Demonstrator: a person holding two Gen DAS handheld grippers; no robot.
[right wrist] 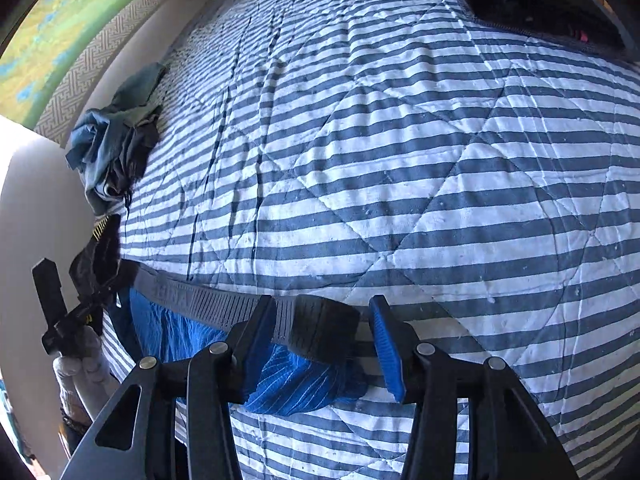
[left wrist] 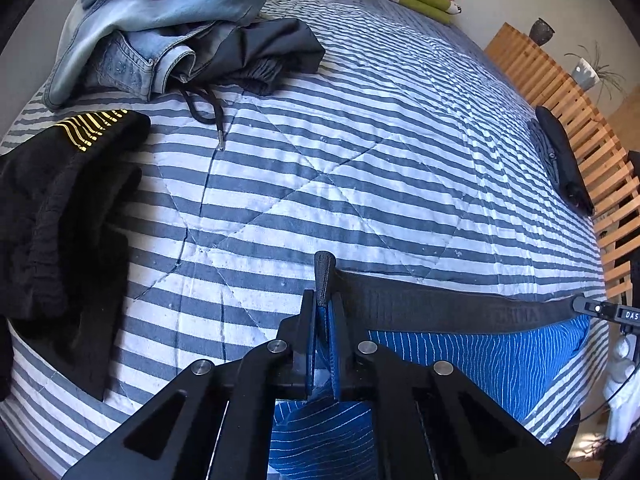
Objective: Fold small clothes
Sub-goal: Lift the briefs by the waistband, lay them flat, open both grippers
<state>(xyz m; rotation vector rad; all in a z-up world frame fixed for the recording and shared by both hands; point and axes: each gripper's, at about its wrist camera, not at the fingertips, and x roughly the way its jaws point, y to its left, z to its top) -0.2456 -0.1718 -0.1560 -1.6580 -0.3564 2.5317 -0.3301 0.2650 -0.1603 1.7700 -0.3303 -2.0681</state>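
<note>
Right now the blue underwear (left wrist: 472, 360) lies stretched along the near edge of the striped quilt (left wrist: 360, 160), its dark waistband (left wrist: 440, 304) pulled flat between the two grippers. At one end of that waistband the left gripper (left wrist: 325, 312) has its fingers pinched together on the fabric, while at the other end the right gripper (right wrist: 320, 336) has its fingers spread apart with the waistband end lying between them. Farther up the quilt from the underwear sit a heap of jeans (left wrist: 160, 20) and a black garment (left wrist: 60, 220).

One blue underwear (left wrist: 480, 356), one jeans (left wrist: 160, 12), two black garments (left wrist: 60, 208), two tools (left wrist: 324, 312)
</note>
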